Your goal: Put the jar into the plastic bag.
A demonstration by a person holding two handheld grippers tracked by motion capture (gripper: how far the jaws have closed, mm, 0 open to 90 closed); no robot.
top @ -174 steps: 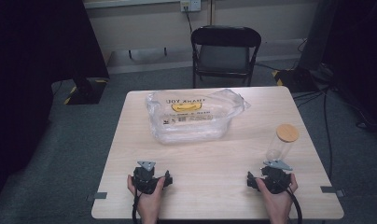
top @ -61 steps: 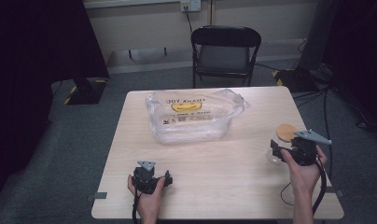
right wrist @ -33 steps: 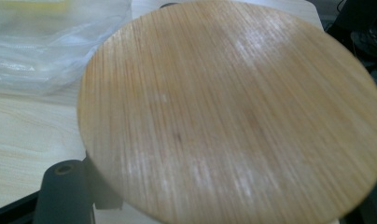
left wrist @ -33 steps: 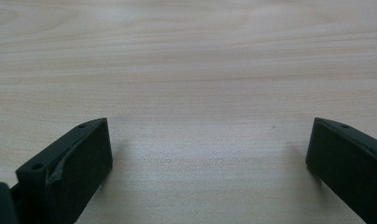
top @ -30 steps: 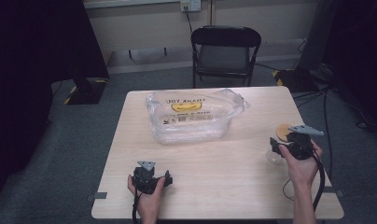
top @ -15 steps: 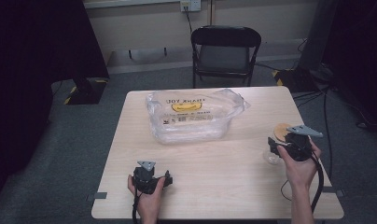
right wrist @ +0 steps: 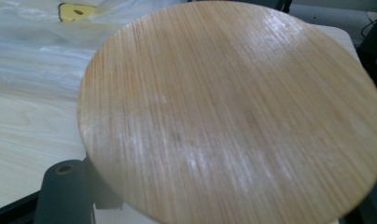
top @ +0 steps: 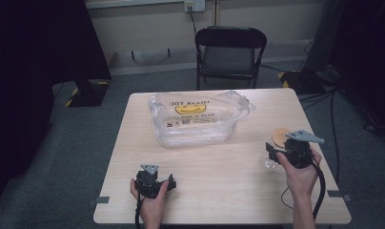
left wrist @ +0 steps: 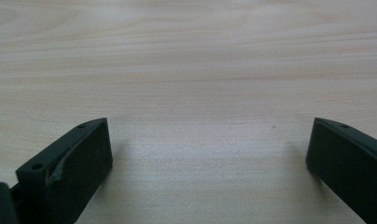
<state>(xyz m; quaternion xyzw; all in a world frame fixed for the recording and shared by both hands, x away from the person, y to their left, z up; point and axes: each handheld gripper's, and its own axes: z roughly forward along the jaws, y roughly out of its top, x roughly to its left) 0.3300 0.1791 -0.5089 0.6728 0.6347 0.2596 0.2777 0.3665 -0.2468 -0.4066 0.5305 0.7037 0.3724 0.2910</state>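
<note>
Two tools are at work: the right tool (top: 276, 153) is clenched on a glass jar (top: 270, 162) with a wooden lid (right wrist: 233, 112), raised slightly at the tabletop's (top: 219, 191) right side, likely bound for the plastic bag (top: 200, 117). Released, the left tool (top: 169, 183) rests near, jaws apart.

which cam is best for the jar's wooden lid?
Right gripper view: the wooden lid sits close up, grain clear. High view shows it small, partly behind the right gripper, which grips the jar. Left gripper view faces bare table.
</note>
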